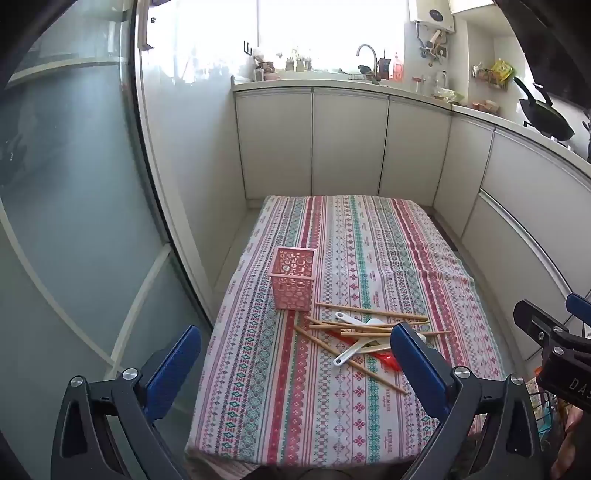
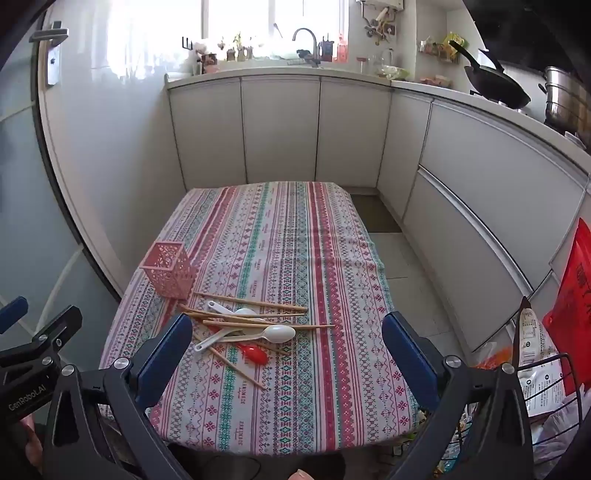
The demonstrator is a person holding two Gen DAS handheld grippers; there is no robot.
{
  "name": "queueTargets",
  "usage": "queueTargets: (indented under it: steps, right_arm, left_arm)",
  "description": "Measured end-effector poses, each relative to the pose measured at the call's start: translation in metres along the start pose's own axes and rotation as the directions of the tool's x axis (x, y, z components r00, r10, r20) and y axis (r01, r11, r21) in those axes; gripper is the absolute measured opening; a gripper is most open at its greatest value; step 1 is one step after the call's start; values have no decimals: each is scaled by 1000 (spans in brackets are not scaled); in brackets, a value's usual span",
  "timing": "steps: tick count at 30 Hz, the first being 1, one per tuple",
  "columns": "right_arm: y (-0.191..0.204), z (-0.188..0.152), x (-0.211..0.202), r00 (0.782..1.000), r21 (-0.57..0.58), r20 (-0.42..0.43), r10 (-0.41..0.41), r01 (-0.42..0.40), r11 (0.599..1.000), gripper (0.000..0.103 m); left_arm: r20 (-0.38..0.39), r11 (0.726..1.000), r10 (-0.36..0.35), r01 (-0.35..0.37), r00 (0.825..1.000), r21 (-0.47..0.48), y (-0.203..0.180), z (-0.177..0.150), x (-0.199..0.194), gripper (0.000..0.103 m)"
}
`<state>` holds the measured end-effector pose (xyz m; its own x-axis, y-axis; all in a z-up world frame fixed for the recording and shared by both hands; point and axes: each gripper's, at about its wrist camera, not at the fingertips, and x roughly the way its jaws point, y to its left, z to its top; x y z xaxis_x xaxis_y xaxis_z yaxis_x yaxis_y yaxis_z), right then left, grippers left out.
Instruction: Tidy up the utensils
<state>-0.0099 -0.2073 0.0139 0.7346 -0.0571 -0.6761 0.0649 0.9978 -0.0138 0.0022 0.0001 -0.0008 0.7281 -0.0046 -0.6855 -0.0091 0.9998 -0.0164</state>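
Note:
A pink perforated square holder (image 1: 293, 278) (image 2: 170, 274) stands upright on the patterned tablecloth (image 1: 362, 243) (image 2: 288, 236), near its left edge. In front of it lies a loose pile of wooden chopsticks (image 1: 369, 313) (image 2: 251, 304), white spoons (image 1: 351, 355) (image 2: 279, 333) and a red spoon (image 1: 386, 359) (image 2: 255, 353). My left gripper (image 1: 295, 350) hangs open above the table's near left part, with nothing between its blue pads. My right gripper (image 2: 286, 345) is open too, above the near edge, and the pile shows between its fingers without touching them.
White kitchen cabinets (image 2: 280, 129) wrap around the far and right sides, with a sink tap (image 2: 306, 35) and a wok (image 2: 495, 85) on the counter. A glass door (image 1: 74, 184) is on the left. Bags and a wire rack (image 2: 543, 373) sit at the right.

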Motion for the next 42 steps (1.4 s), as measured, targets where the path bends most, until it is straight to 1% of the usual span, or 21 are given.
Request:
queueTargets:
  steps: [1, 2, 4, 5, 10, 11, 13, 18, 24, 42]
  right_arm:
    - [0, -2, -2, 1000, 6, 22, 8, -8, 1000, 103]
    - [-1, -3, -2, 1000, 11, 24, 12, -12, 1000, 103]
    - [0, -4, -1, 1000, 8, 25, 5, -6, 1000, 103]
    - [1, 3, -3, 1000, 6, 25, 2, -2, 1000, 103]
    - [1, 15, -11, 1000, -1, 25, 3, -3, 1000, 103]
    - [-5, 10, -19, 999, 0, 42, 4, -4, 1000, 103]
    - [-6, 10, -20, 999, 3, 48, 5, -5, 1000, 103]
    - [-12, 9, -25, 998, 13, 63, 7, -8, 1000, 103]
    - [-6, 7, -23, 998, 13, 67, 1, -2, 1000, 103]
    - [-3, 4, -20, 998, 10, 69, 6, -7, 1000, 103]
  left_arm:
    - [-3, 1000, -3, 3, 1000, 2, 1, 1, 2, 103]
    - [55, 999, 26, -28, 998, 18, -3, -2, -3, 103]
    - [52, 1000, 20, -21, 998, 15, -3, -3, -4, 103]
    - [53, 1000, 18, -19, 998, 15, -3, -3, -5, 103]
    - [59, 1000, 20, -21, 998, 11, -7, -6, -9, 103]
    - [58, 1000, 19, -20, 998, 10, -8, -7, -10, 103]
    - [50, 1000, 12, -13, 999, 11, 1, 1, -8, 103]
    - [54, 1000, 12, -13, 998, 11, 3, 2, -8, 103]
    - [55, 1000, 12, -13, 998, 15, 2, 2, -7, 103]
    - [68, 1000, 14, -15, 998, 20, 0, 1, -11, 103]
